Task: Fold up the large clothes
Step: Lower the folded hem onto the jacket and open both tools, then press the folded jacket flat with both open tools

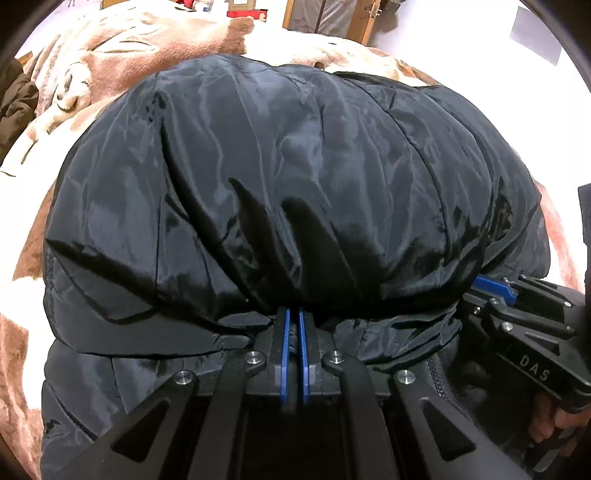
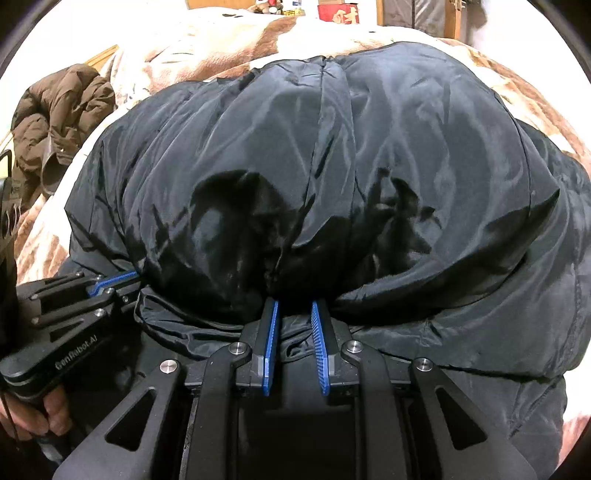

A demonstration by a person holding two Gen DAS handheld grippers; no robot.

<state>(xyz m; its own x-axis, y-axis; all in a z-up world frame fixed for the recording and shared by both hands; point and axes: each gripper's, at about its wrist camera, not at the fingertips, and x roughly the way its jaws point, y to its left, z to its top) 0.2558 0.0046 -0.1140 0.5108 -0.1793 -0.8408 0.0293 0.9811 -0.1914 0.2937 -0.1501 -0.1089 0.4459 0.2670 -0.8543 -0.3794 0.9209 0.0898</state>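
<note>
Left wrist view: left gripper (image 1: pixel 294 314) pinched nearly closed on the near edge of the black puffer jacket (image 1: pixel 295 177), only a sliver of fabric between the blue pads; the folded-over top layer balloons up ahead of it, lower layer lying flat underneath. Right gripper (image 1: pixel 493 290) shows at the right edge, buried in the same hem, its opening not readable from here. Jacket sits on a brown-and-cream plush blanket (image 1: pixel 110 66) over a bed. Right wrist view: right gripper (image 2: pixel 294 308) has its fingers a modest gap apart with the jacket edge bunched between them; contact on both pads looks plausible but I can't tell if it's really clamped. Left gripper (image 2: pixel 114 280) visible at left, tucked into the hem. Risks, my read: slick nylon shell plus trapped air means the fold likely springs back once released; a looser right-side grip could slip and skew the fold; the thin pinch on the left may hold only the outer shell, so the filling layer lags. Soft blanket gives no firm backing for pressing a crease. Room: brown coat (image 2: pixel 55 118) heaped at the bed's left side, red box (image 2: pixel 338 14) and clutter at the far end, wooden door frame (image 1: pixel 369 22) behind
</note>
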